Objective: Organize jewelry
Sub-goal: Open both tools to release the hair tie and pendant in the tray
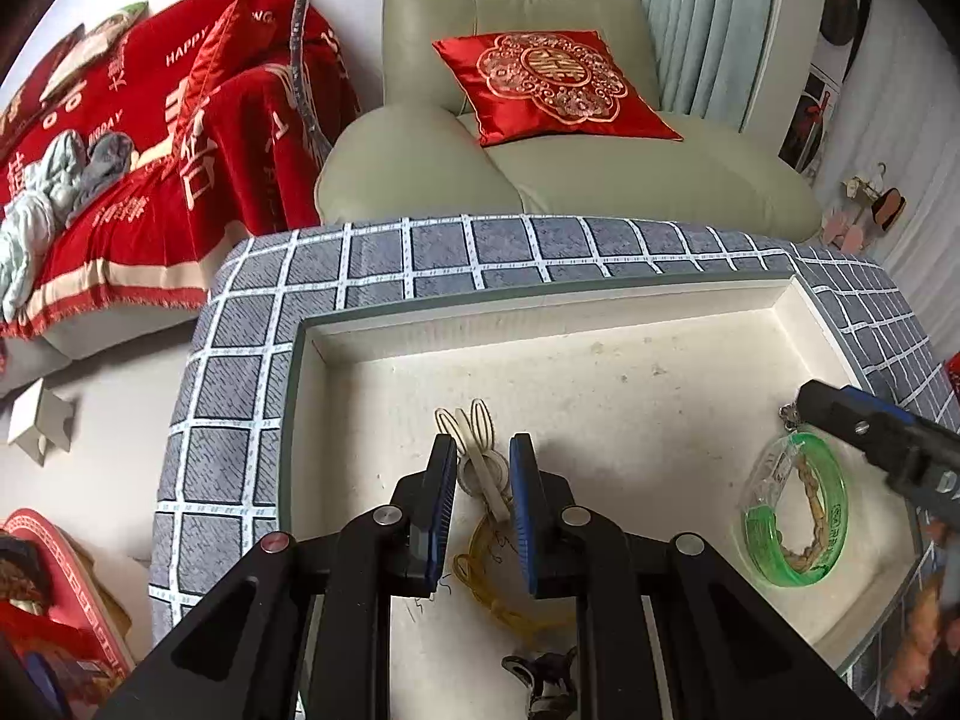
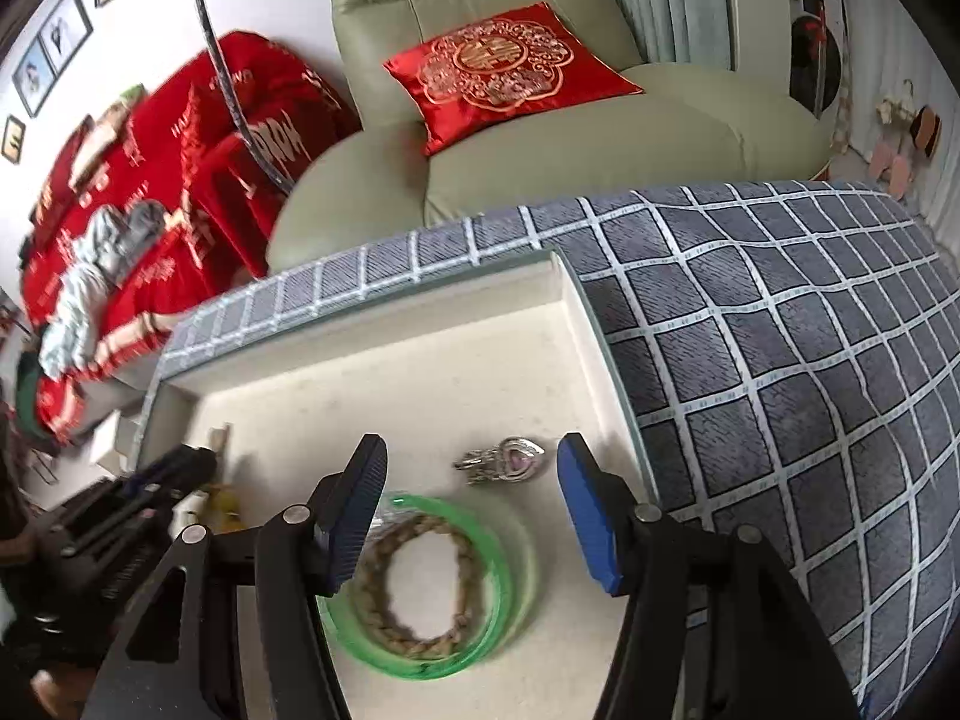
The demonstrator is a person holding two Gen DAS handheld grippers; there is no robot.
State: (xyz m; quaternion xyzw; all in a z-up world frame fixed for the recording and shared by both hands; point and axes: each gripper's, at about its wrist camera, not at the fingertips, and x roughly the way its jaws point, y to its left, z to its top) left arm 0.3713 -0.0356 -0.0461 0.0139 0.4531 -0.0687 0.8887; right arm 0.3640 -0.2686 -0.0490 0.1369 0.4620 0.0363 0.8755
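White tray (image 1: 372, 360), yellow cord (image 1: 480, 564) left view only, silver pendant (image 2: 507, 461) right

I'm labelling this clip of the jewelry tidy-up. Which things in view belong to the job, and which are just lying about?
Belongs to the job:
- white tray
- green bangle with a braided bracelet inside it
- silver heart pendant
- cream rabbit-ear piece, between the left gripper fingers
- yellow cord

Just lying about:
- red cushion
- armchair
- red blanket
- checked cloth
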